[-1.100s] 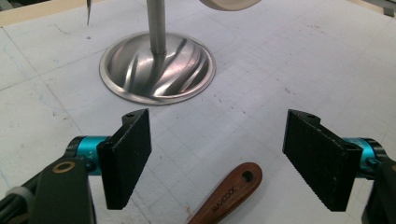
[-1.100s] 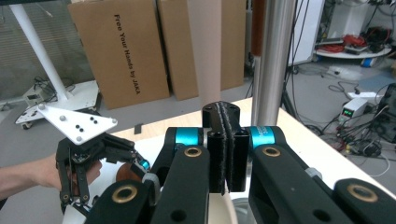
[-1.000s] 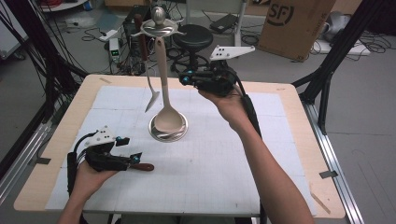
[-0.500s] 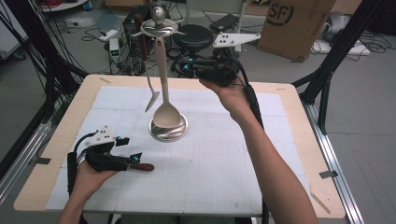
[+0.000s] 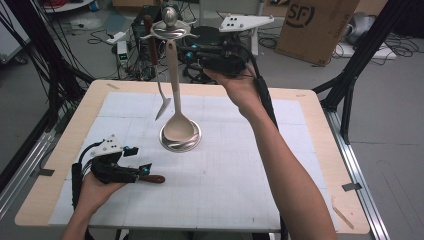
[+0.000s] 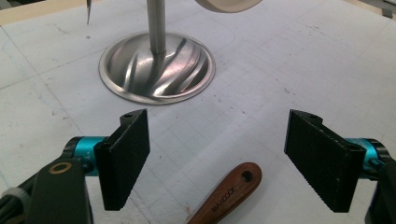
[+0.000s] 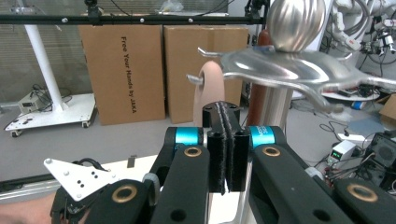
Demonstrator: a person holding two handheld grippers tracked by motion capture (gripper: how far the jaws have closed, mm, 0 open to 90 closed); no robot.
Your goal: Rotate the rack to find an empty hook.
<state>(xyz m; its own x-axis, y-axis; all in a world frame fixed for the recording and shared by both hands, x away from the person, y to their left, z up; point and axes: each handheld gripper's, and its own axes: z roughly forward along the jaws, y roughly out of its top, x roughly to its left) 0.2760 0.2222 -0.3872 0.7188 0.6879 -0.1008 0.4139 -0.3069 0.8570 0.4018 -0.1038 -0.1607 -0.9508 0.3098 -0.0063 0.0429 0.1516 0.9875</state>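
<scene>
A metal utensil stand (image 5: 181, 142) rises from a round base (image 6: 156, 67) mid-table, with a ball and hooks at its top (image 7: 294, 18). A beige spoon (image 5: 177, 127) hangs from one hook, its handle end (image 7: 208, 88) just behind my right jaws. A dark-handled spatula (image 5: 161, 105) hangs on the stand's left side. My right gripper (image 5: 192, 52) is held high beside the stand's top, its pads (image 7: 224, 112) shut with nothing seen between them. My left gripper (image 5: 142, 172) rests at the front left, open. A brown wooden handle (image 6: 224, 196) lies on the mat between its jaws, untouched.
A white gridded mat (image 5: 240, 165) covers the wooden table. Black frame posts stand at the table's left and right sides. Cardboard boxes (image 5: 315, 25) and cables lie on the floor beyond the far edge.
My right gripper has risen from the middle of the spoon's handle to the stand's top, still shut. The left gripper and the wooden handle have not moved.
</scene>
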